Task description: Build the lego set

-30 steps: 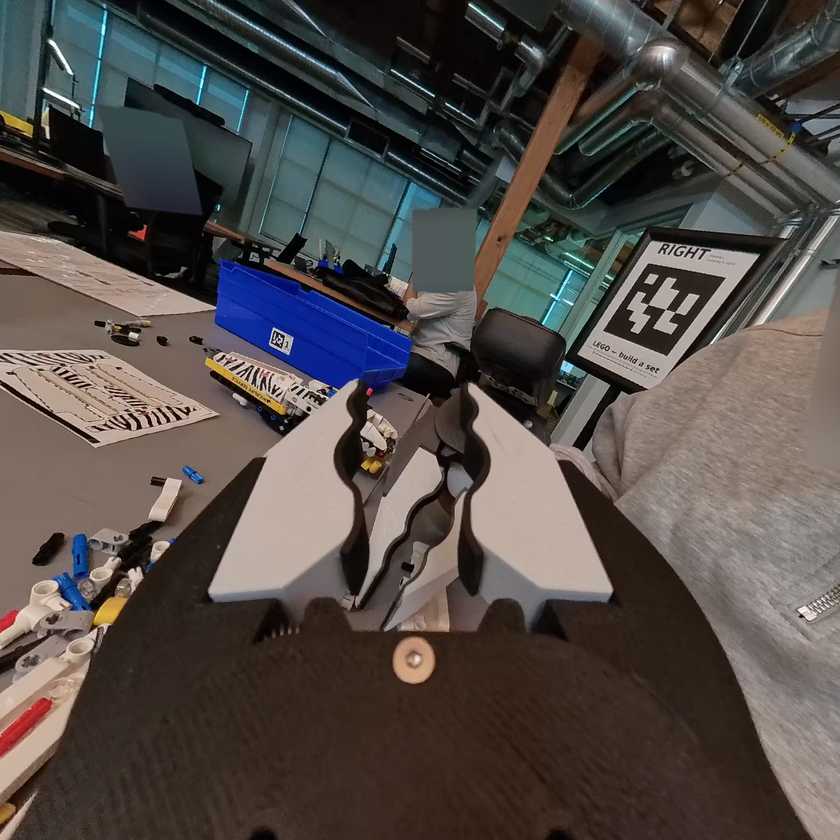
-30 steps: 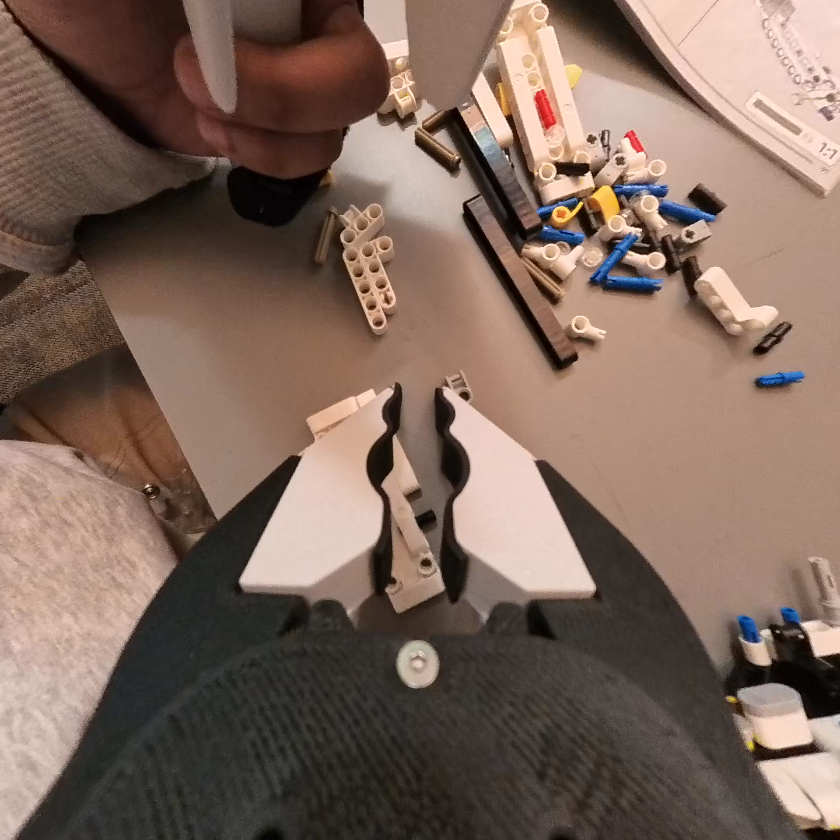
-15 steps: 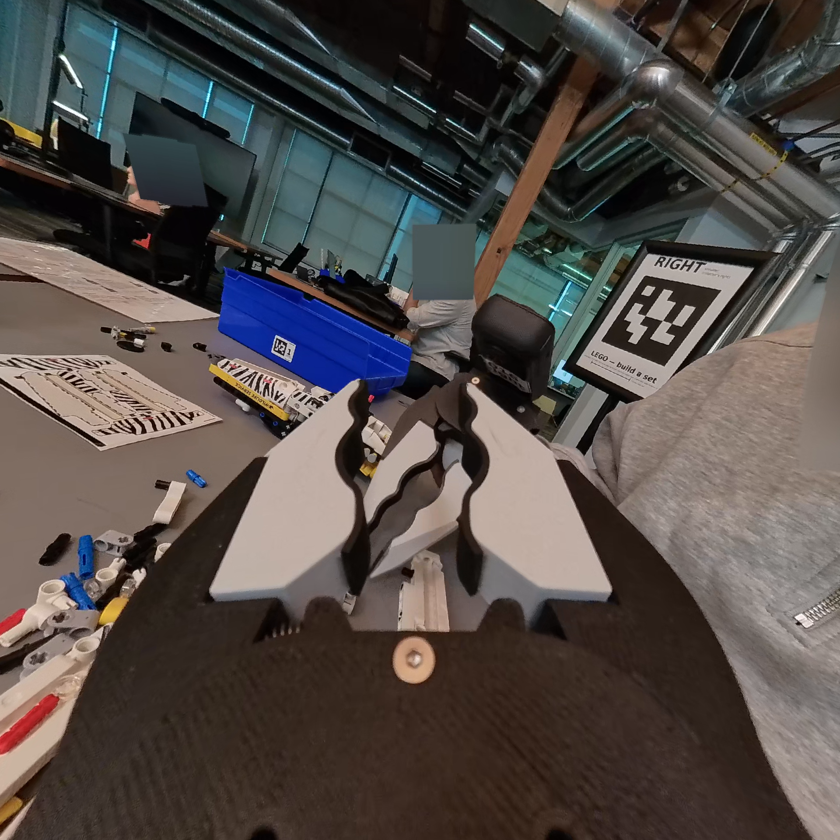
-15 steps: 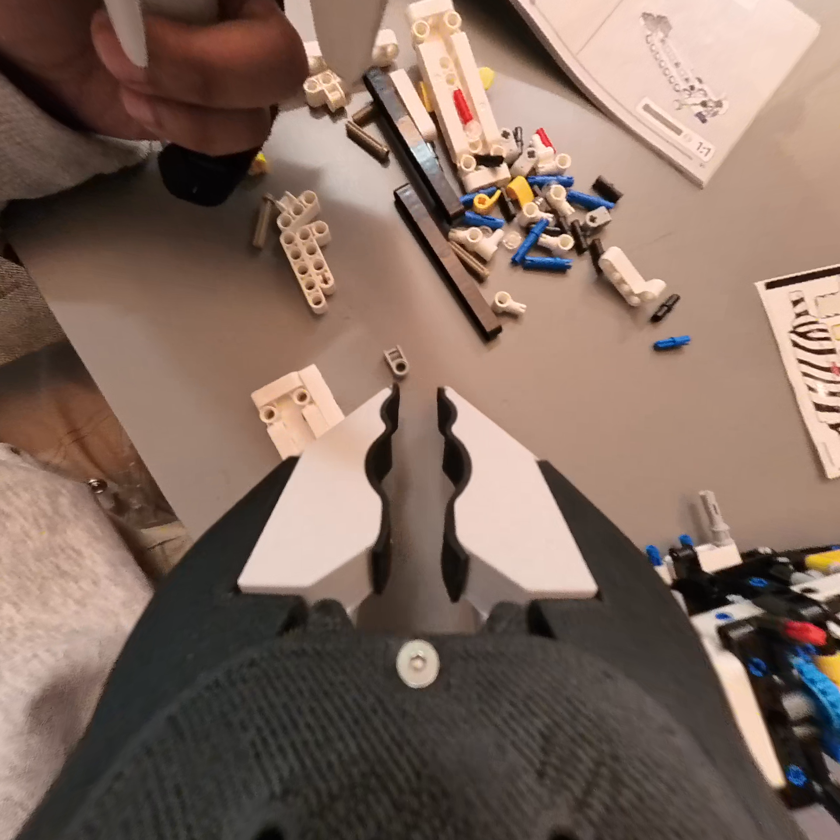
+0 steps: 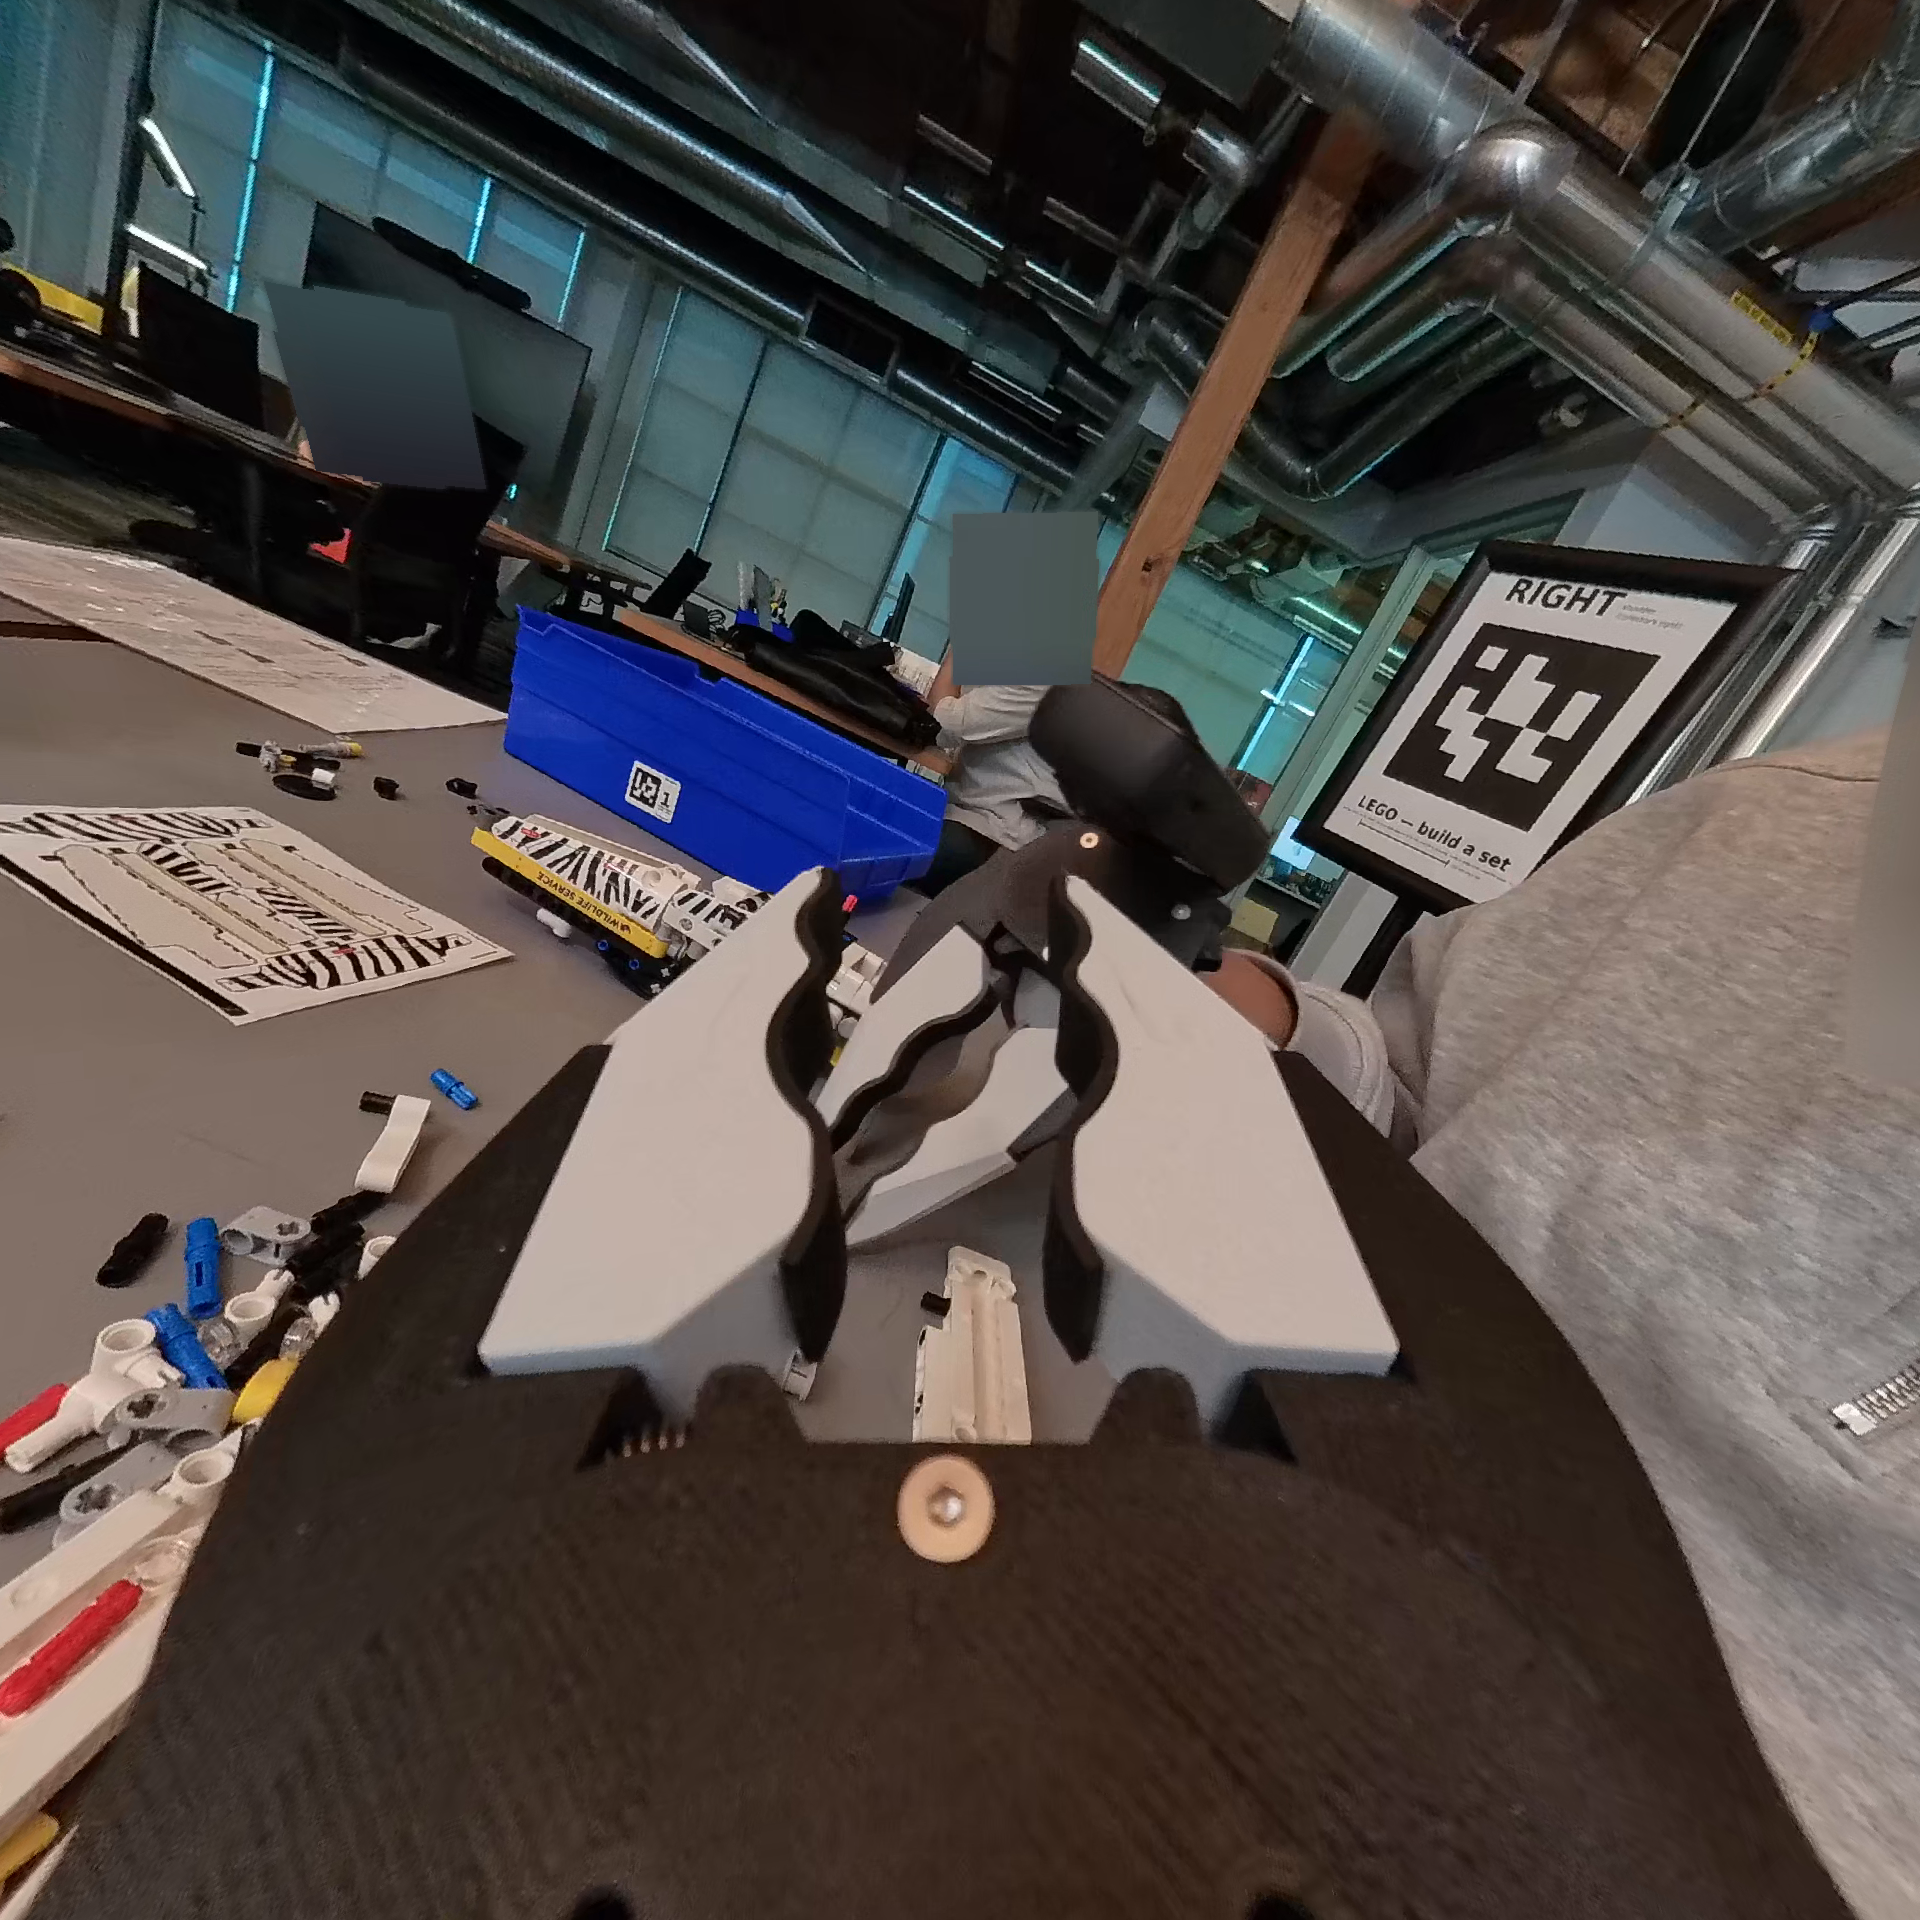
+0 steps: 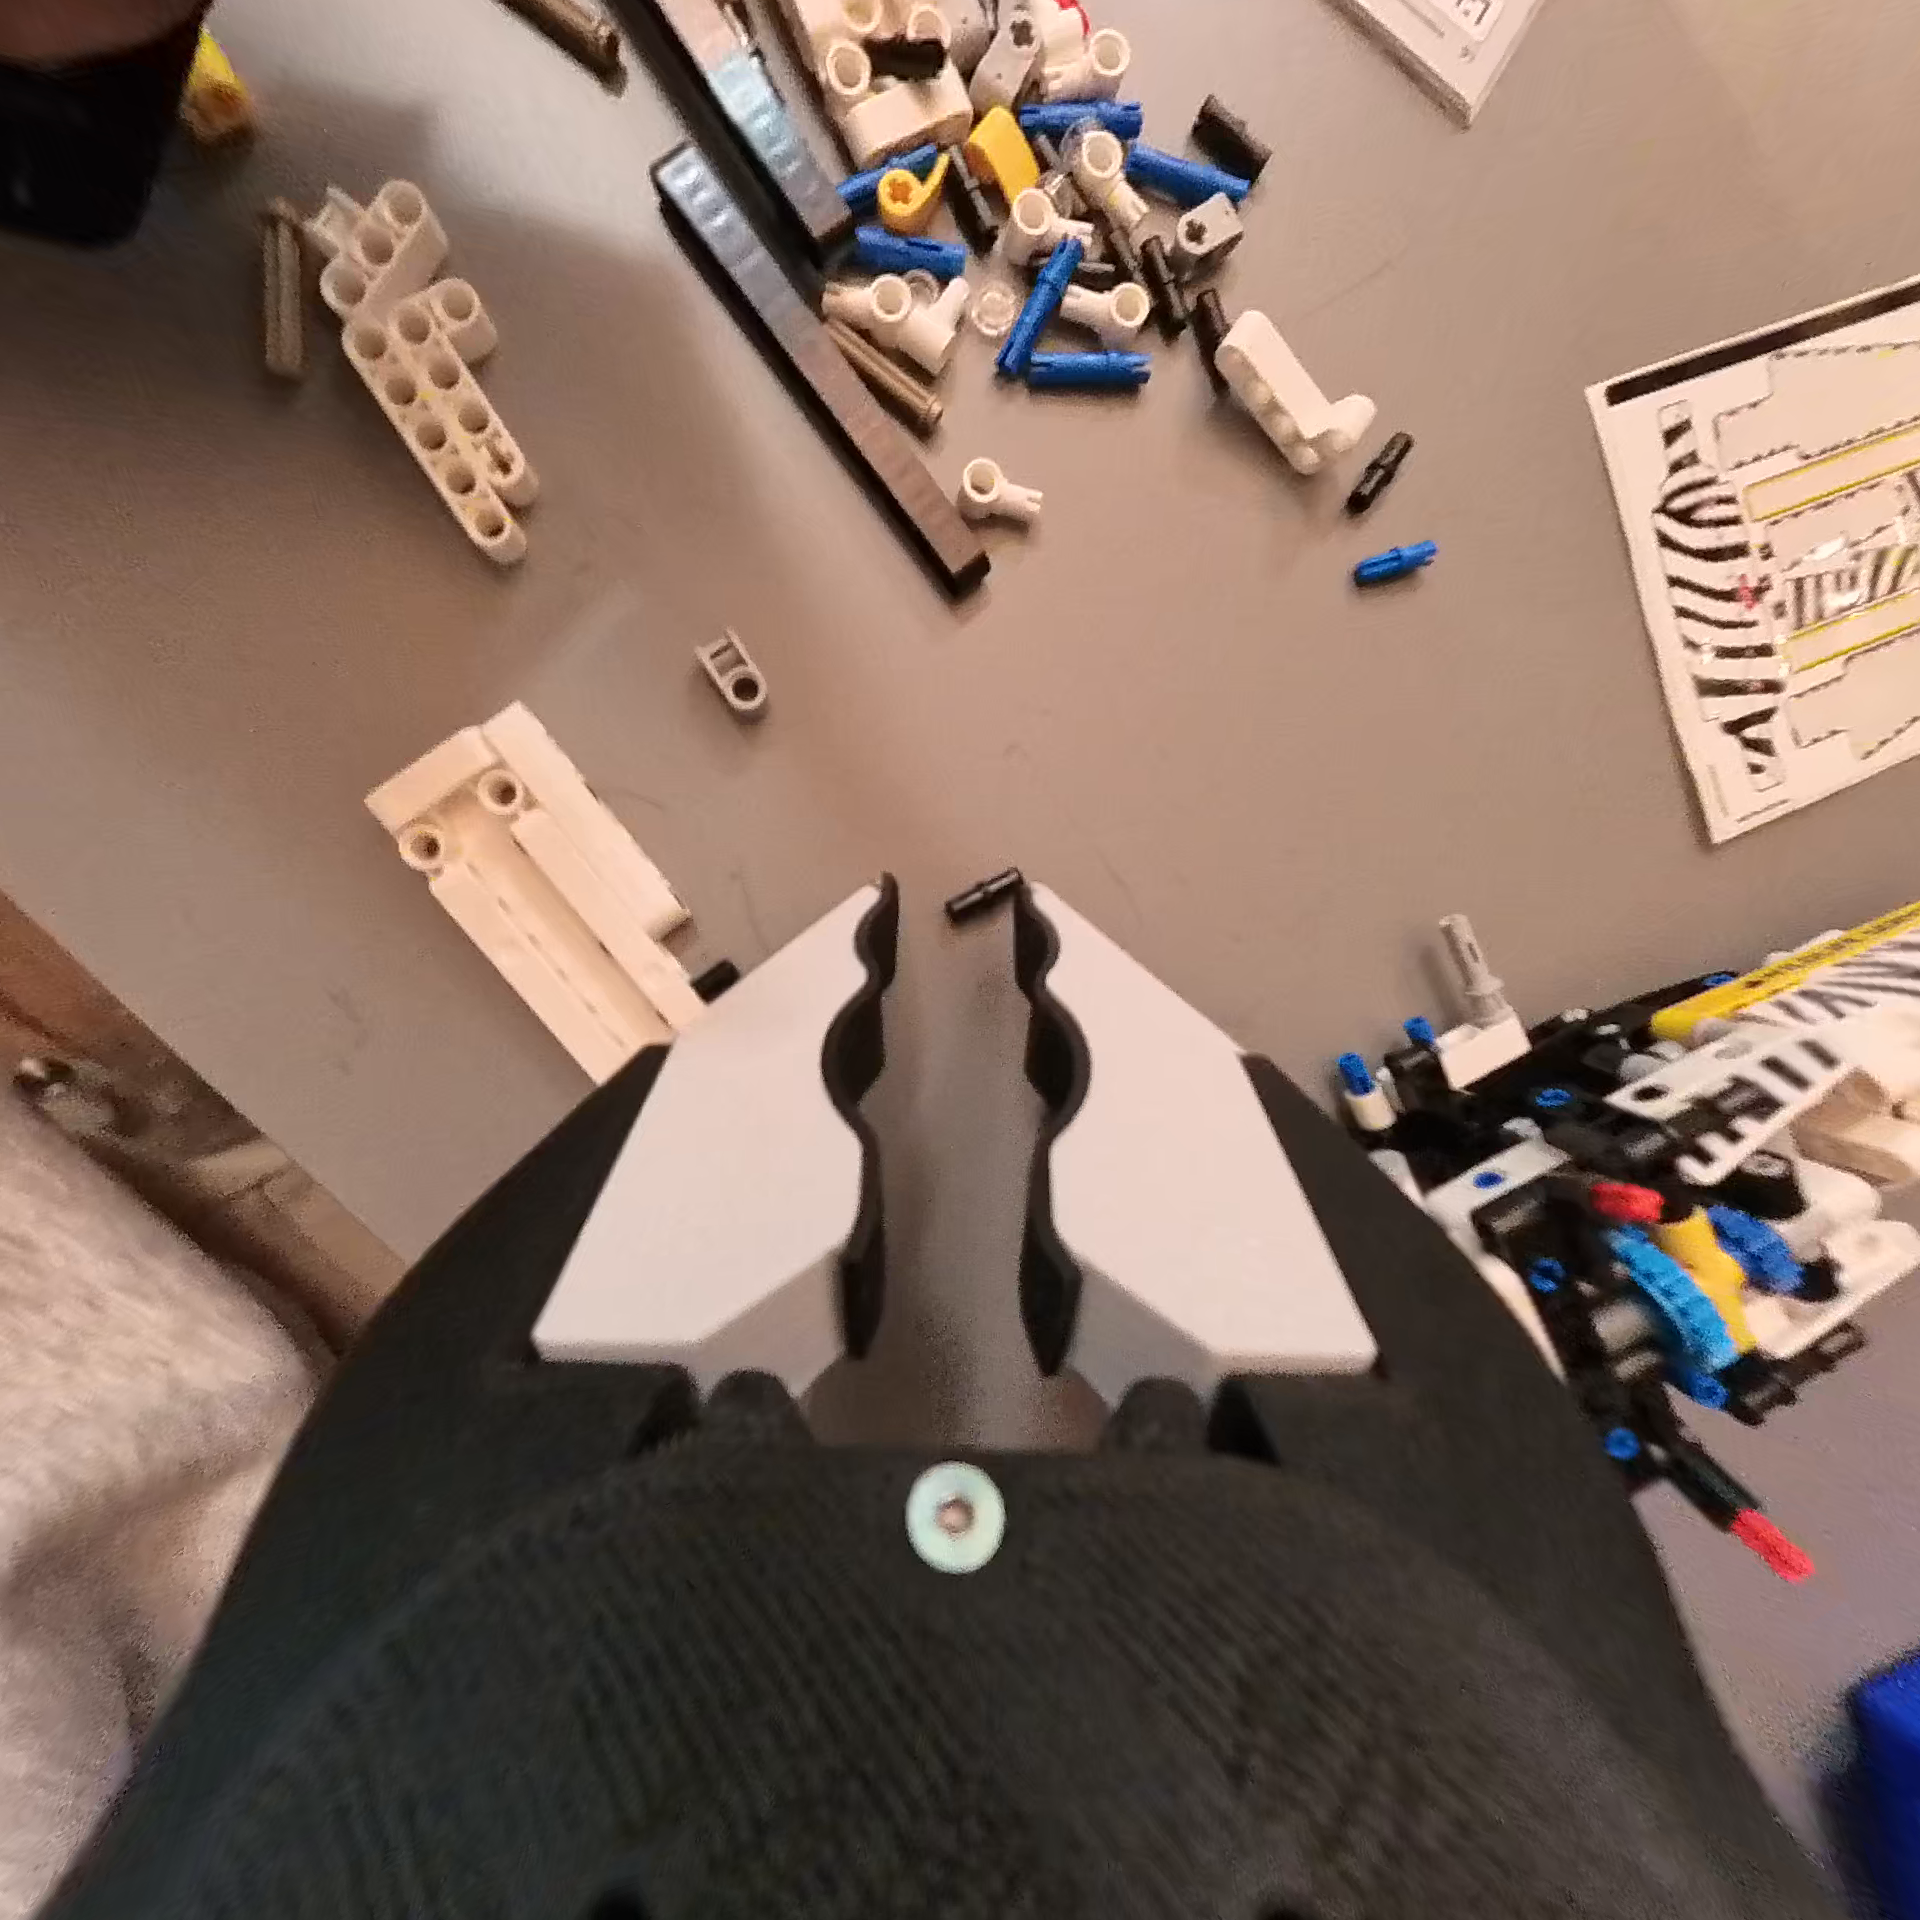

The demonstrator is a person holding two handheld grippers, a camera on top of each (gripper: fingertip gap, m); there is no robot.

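Note:
My left gripper (image 5: pixel 940 904) is open and empty, held low over the grey table (image 5: pixel 156 1091). A white Lego assembly (image 5: pixel 971 1351) lies on the table under its jaws. My right gripper (image 6: pixel 956 904) is open and empty above the table, and it also shows through the left jaws in the left wrist view (image 5: pixel 914 1081). A small black pin (image 6: pixel 982 896) lies at its right fingertip. The white assembly (image 6: pixel 540 862) lies just left of the right gripper. The part-built zebra-striped model (image 6: pixel 1662 1174) stands to its right, and shows farther off in the left wrist view (image 5: pixel 613 894).
A pile of loose parts (image 6: pixel 1039 208) with two long black beams (image 6: pixel 821 364) lies ahead, with a white liftarm (image 6: pixel 426 353) and a grey connector (image 6: pixel 732 675) nearer. A sticker sheet (image 6: pixel 1787 582) lies at the right. A blue bin (image 5: pixel 707 769) and a sign (image 5: pixel 1527 727) stand behind. The table edge (image 6: pixel 156 1091) is at the left. Spacing between my two grippers at the tips: around 15 centimeters. From my right tips it is roughly 5 centimeters to the grey connector (image 6: pixel 732 675); from my left, 12 centimeters.
The white assembly that sat between my right jaws a second ago now lies to their left. My right gripper has moved right toward the model. The left gripper has barely moved.

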